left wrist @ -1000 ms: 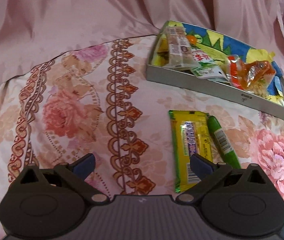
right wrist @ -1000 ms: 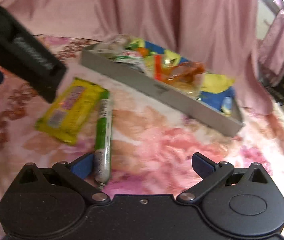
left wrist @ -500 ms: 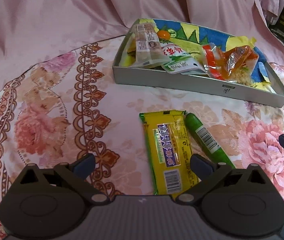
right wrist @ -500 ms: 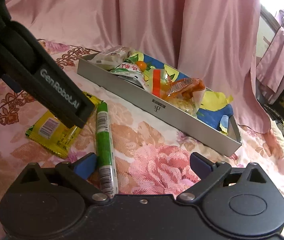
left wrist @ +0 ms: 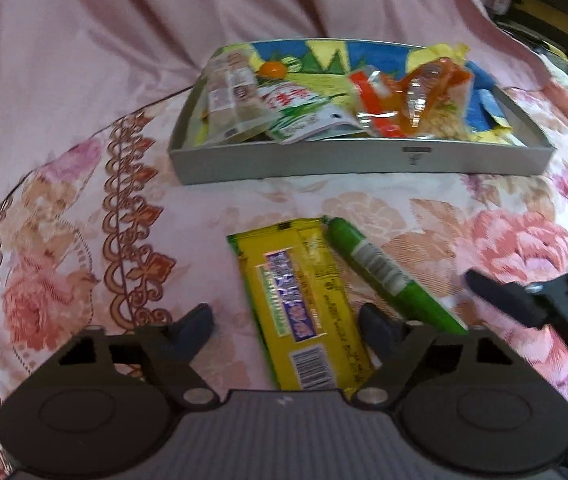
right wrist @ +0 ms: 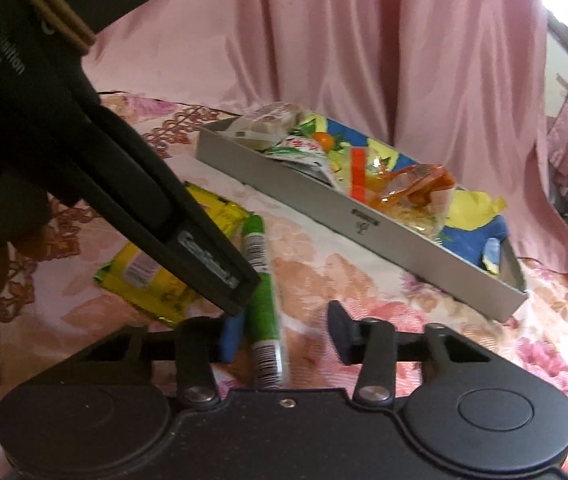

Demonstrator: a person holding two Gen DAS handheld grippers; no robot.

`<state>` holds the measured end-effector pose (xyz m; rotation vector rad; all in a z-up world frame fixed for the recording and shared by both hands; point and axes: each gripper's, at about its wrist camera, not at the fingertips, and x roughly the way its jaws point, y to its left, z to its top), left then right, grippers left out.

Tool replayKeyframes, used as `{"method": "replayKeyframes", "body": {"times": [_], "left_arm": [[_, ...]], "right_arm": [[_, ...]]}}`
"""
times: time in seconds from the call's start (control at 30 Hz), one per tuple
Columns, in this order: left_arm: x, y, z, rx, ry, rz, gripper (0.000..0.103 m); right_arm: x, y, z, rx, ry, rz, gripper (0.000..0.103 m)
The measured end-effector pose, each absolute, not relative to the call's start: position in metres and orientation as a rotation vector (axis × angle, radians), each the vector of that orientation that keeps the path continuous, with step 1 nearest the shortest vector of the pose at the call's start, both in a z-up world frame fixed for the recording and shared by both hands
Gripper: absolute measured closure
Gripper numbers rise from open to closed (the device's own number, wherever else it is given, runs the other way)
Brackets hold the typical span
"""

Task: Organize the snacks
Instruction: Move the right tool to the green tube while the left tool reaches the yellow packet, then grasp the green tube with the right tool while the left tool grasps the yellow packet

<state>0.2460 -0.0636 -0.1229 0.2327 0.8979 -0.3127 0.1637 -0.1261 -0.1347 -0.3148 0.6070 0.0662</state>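
Both grippers' fingers have narrowed and are closing, left gripper [left wrist: 285,326] around yellow packet [left wrist: 303,304], right gripper [right wrist: 284,334] around green stick [right wrist: 262,300].

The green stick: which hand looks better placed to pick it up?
Right. The green stick already lies between the closing jaws of the right gripper, though not yet pinched. The left gripper straddles the yellow packet instead.

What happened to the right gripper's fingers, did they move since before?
Yes. The right gripper is closing: both sides have come inward toward the green stick snack, which lies between them. The far side is still clear of it.
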Motion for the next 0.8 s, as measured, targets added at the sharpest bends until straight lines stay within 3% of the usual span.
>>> {"method": "replayKeyframes", "body": {"times": [0.1,0.2,0.63,0.7,0.8], "left_arm": [[0.243,-0.066,-0.122,0.249,0.884,-0.343,0.043],[0.242,-0.065,-0.120,0.238,0.895,-0.350,0.045],[0.231,-0.042,-0.113,0.110,1.068,-0.348,0.045],[0.232,-0.042,-0.113,0.101,1.073,-0.335,0.043],[0.235,-0.042,-0.114,0.086,1.073,-0.326,0.031]], "right_arm": [[0.162,-0.124,-0.134,-0.316,0.617,0.091,0.077],[0.159,-0.126,-0.133,-0.299,0.637,0.107,0.081],[0.139,-0.153,-0.120,-0.114,0.762,0.097,0.080],[0.139,-0.153,-0.121,-0.104,0.764,0.095,0.076],[0.140,-0.156,-0.123,-0.081,0.758,0.092,0.069]]}}
